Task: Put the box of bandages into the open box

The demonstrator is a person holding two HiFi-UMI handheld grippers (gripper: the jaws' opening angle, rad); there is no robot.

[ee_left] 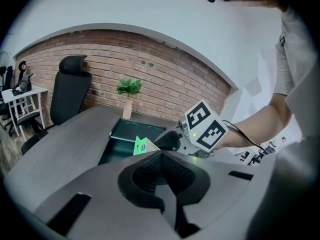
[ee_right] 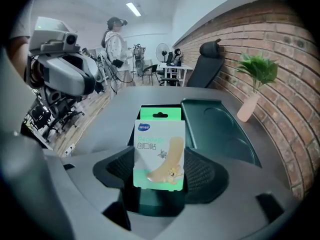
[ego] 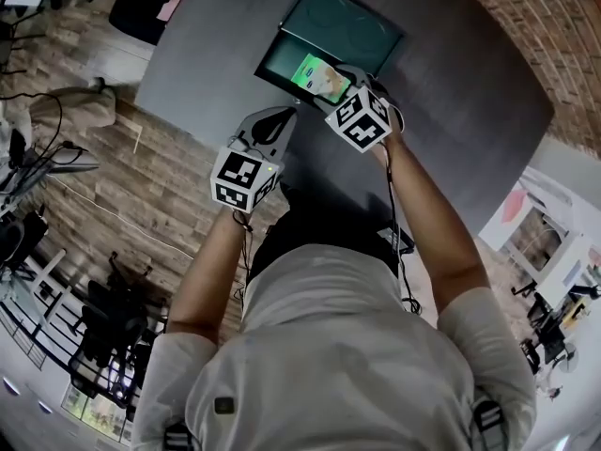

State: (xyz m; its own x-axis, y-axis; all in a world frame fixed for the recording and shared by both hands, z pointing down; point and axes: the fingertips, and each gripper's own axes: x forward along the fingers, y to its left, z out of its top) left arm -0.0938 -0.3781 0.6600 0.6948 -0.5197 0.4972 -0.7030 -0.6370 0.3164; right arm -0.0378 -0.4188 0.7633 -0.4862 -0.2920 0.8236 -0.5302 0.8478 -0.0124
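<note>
The bandage box (ee_right: 160, 151), green and white with a plaster printed on it, stands upright between the pads of my right gripper (ee_right: 160, 176), which is shut on it. In the head view the bandage box (ego: 324, 78) hangs over the near part of the dark green open box (ego: 282, 59), whose lid (ego: 352, 26) lies flat behind it. My left gripper (ego: 280, 118) is to the left of the open box, shut with nothing in it. The left gripper view shows its pads (ee_left: 150, 171) meeting, with the bandage box (ee_left: 141, 146) and the open box (ee_left: 122, 136) beyond.
The grey table (ego: 451, 101) holds a small plant in a vase (ee_right: 254, 84) at the brick wall. A black office chair (ee_left: 70, 91) stands at the table's far end. The table's left edge (ego: 150, 73) drops to a wooden floor. A person (ee_right: 116, 39) stands far off.
</note>
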